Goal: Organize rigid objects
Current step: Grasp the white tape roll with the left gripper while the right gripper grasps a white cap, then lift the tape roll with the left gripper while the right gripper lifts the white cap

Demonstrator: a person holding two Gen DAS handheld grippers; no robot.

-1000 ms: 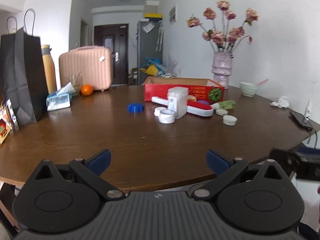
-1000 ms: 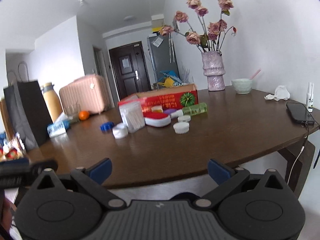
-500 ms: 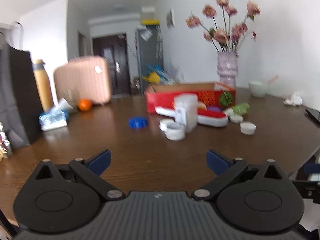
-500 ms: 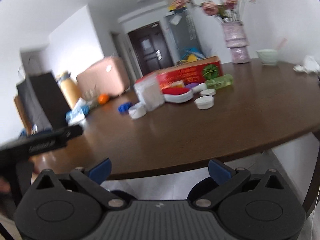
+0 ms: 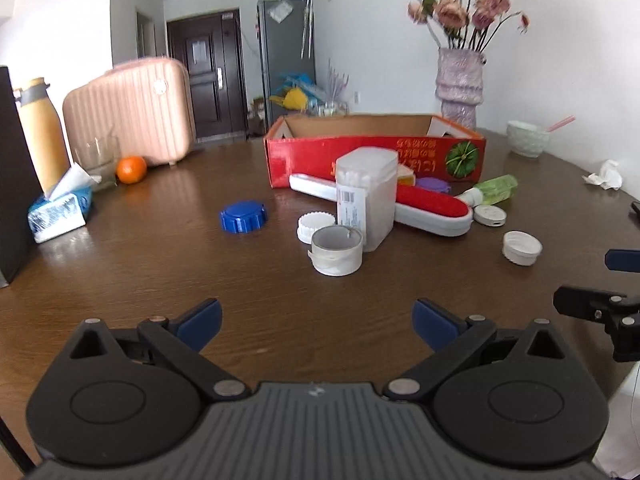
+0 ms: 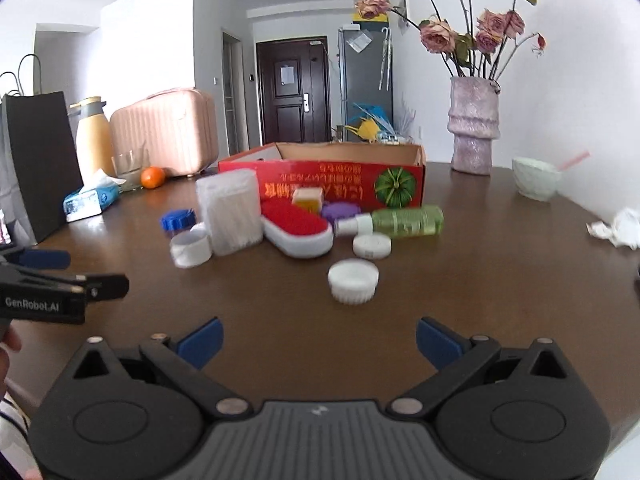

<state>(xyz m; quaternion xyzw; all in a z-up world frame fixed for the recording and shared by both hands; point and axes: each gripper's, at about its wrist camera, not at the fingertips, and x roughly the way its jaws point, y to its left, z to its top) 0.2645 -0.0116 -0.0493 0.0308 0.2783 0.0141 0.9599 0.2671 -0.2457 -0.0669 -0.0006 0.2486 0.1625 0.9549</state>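
Plastic clutter grouped mid-tabletop (image 5: 140, 280), just in front of an open red cardboard box (image 5: 374, 152): clear cotton-swab container (image 5: 366, 196) standing upright, roll of white tape (image 5: 337, 250) touching its base, ribbed white cap (image 5: 315, 227) beside that, red-and-white lint brush (image 5: 420, 208) lying behind, green spray bottle (image 6: 394, 222) on its side, purple lid (image 6: 340, 211), two more white caps (image 6: 353, 281) nearer the right, blue lid (image 5: 243, 216) apart to the left. Left gripper (image 5: 316, 318) and right gripper (image 6: 318, 338) both hovering short of the pile, jaws spread wide, nothing held. Nothing visibly sorted into the box, though its floor mostly hidden. Likely trouble ahead: tall swab container toppling if nudged high or clipped by a reach for the tape roll pressed against it; round bottle rolling away from a glancing pinch; low caps skidding from under the fingers on polished wood; both tools crowding one tight cluster and colliding. Vase of dried roses (image 6: 474, 126), bowl (image 6: 536, 178), orange (image 5: 131, 169), tissue pack (image 5: 60, 216) farther out, well clear.
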